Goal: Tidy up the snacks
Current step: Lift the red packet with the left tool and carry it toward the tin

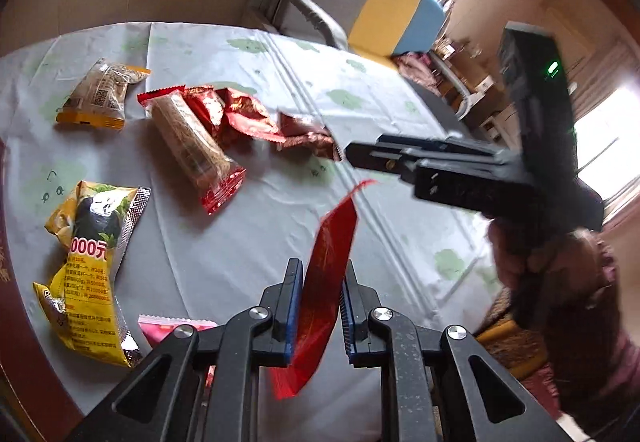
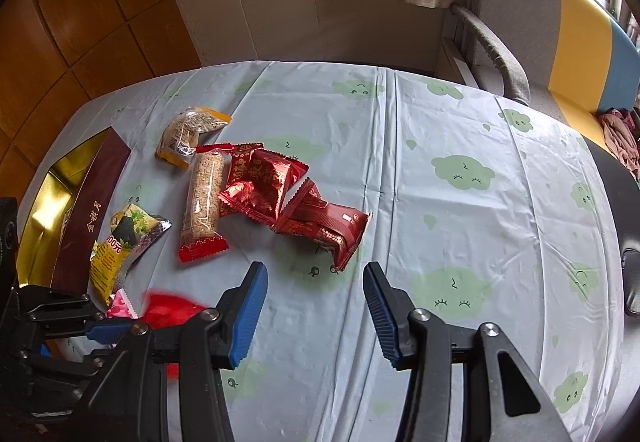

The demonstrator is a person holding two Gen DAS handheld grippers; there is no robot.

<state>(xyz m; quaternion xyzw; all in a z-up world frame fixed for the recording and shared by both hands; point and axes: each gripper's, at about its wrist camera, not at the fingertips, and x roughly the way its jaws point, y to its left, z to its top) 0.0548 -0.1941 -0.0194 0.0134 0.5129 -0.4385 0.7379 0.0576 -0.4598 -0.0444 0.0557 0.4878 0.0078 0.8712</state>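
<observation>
My left gripper [image 1: 322, 268] is shut on a thin red packet [image 1: 326, 282], held on edge above the table; the packet is motion-blurred. From the right wrist this gripper [image 2: 104, 340] sits at the lower left with the red packet [image 2: 168, 308] sticking out. My right gripper [image 2: 314, 270] hangs open over bare cloth, nothing between its fingers; it shows side-on [image 1: 356, 156] in the left wrist view. On the cloth lie a long sesame bar [image 2: 204, 198], red foil packets [image 2: 264, 182], a dark red packet [image 2: 324, 226], a yellow-ended clear packet [image 2: 188, 134] and a yellow panda packet [image 2: 120, 242].
A maroon box with a gold inside [image 2: 92, 210] lies at the table's left edge. A pink packet [image 1: 168, 326] lies near the left gripper. The table wears a pale blue cloth [image 2: 460, 122] with green clouds. A grey, yellow and blue chair [image 2: 560, 22] stands behind.
</observation>
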